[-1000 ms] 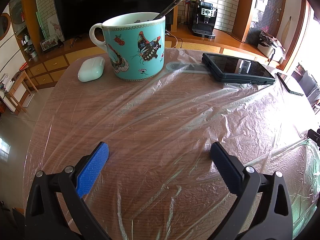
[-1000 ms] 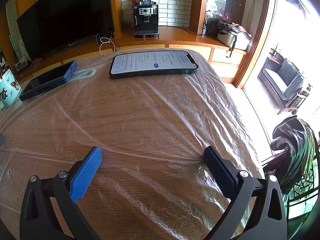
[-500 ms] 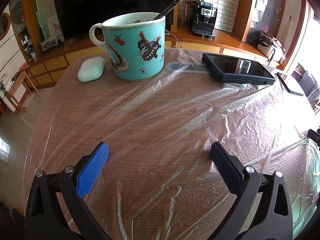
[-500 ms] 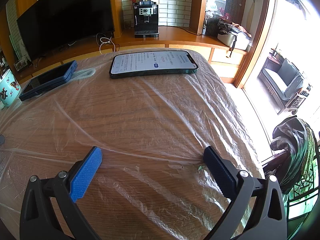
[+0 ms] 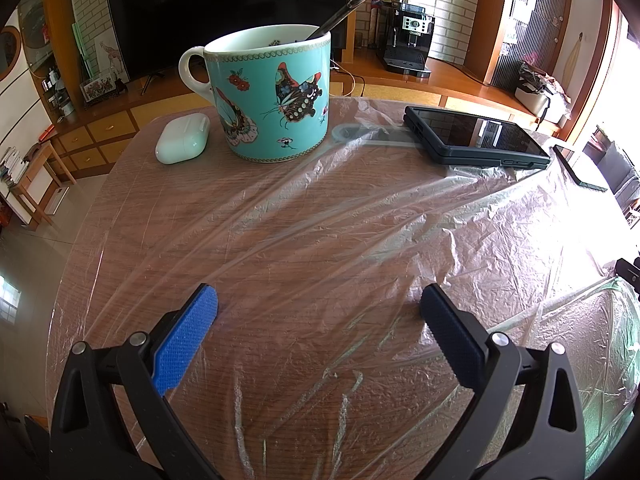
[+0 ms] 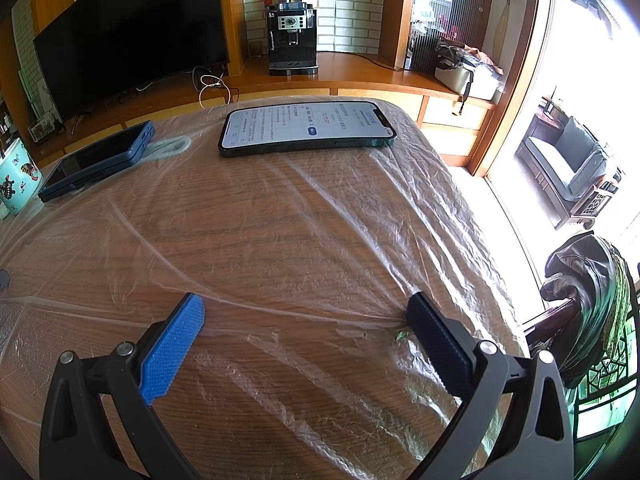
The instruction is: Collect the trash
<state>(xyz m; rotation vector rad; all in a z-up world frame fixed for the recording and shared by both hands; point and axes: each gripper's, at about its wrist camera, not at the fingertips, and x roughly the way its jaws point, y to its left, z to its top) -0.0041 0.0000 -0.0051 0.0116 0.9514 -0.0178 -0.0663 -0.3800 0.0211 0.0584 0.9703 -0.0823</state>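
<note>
A thin clear plastic sheet (image 5: 360,216) lies crumpled and spread flat over the round wooden table (image 5: 132,184); it shows in the right wrist view too as the same plastic sheet (image 6: 320,216). My left gripper (image 5: 318,300) hovers low over the sheet near the table's front, open, nothing between its blue pads. My right gripper (image 6: 306,310) is also open and empty, just above a fold line in the sheet, on the table's right half. A small green scrap (image 6: 401,335) sits under the film by the right fingertip.
A teal butterfly mug (image 5: 272,96) with a spoon stands at the back, a white earbud case (image 5: 182,143) to its left. A dark phone in a case (image 5: 476,136) and a lit phone (image 6: 308,126) rest on the sheet. A chair with a jacket (image 6: 584,312) stands right of the table.
</note>
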